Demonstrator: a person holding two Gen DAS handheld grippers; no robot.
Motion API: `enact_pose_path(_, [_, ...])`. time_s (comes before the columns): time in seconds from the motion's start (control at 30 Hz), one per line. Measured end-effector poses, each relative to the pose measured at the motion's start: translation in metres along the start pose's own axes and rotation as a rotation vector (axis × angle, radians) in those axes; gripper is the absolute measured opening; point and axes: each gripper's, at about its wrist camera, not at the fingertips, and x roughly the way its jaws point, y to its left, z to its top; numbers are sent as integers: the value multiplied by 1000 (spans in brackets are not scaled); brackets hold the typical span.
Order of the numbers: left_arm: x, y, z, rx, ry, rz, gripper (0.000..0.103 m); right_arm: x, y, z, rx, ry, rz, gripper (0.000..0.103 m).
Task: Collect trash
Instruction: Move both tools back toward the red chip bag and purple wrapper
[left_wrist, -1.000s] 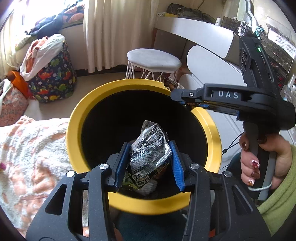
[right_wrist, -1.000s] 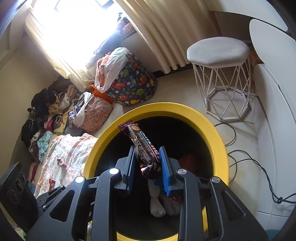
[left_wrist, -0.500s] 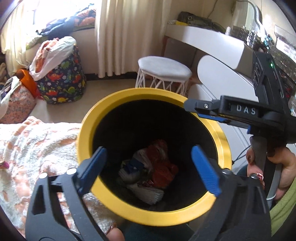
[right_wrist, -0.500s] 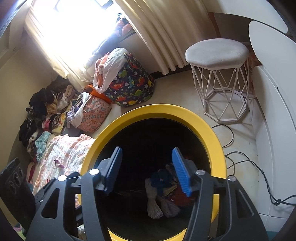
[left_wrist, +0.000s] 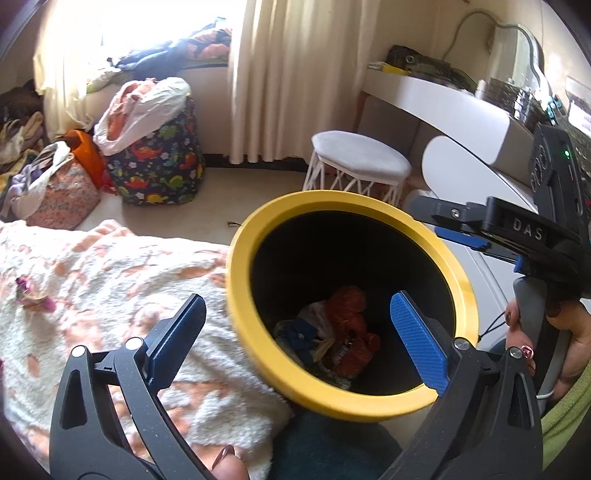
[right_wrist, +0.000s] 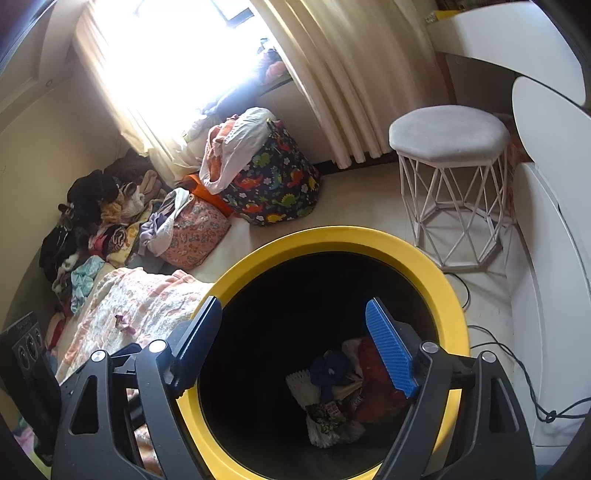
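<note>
I hold my left gripper (left_wrist: 295, 332) and right gripper (right_wrist: 295, 347) spread wide and empty above the round yellow-rimmed black bin (right_wrist: 424, 266), because the crumpled wrapper trash (right_wrist: 332, 406) already lies at its bottom.

Window (right_wrist: 192, 62) glare blown out; bin (right_wrist: 448, 295) interior dark; fisheye-warped edges.

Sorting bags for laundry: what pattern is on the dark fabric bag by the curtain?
Colourful dinosaurs on dark navy fabric bag, clearest in the right wrist view.
</note>
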Motion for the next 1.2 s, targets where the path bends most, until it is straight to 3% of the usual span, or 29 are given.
enact_pose_path(0.63, [-51,66,-17,-134,-72,94,92,6,82,-12,-164,8,70,83])
enact_pose_path(1.2, [-104,150,-38,-274,-150,251,92,39,177,-25,-343,85,163,85])
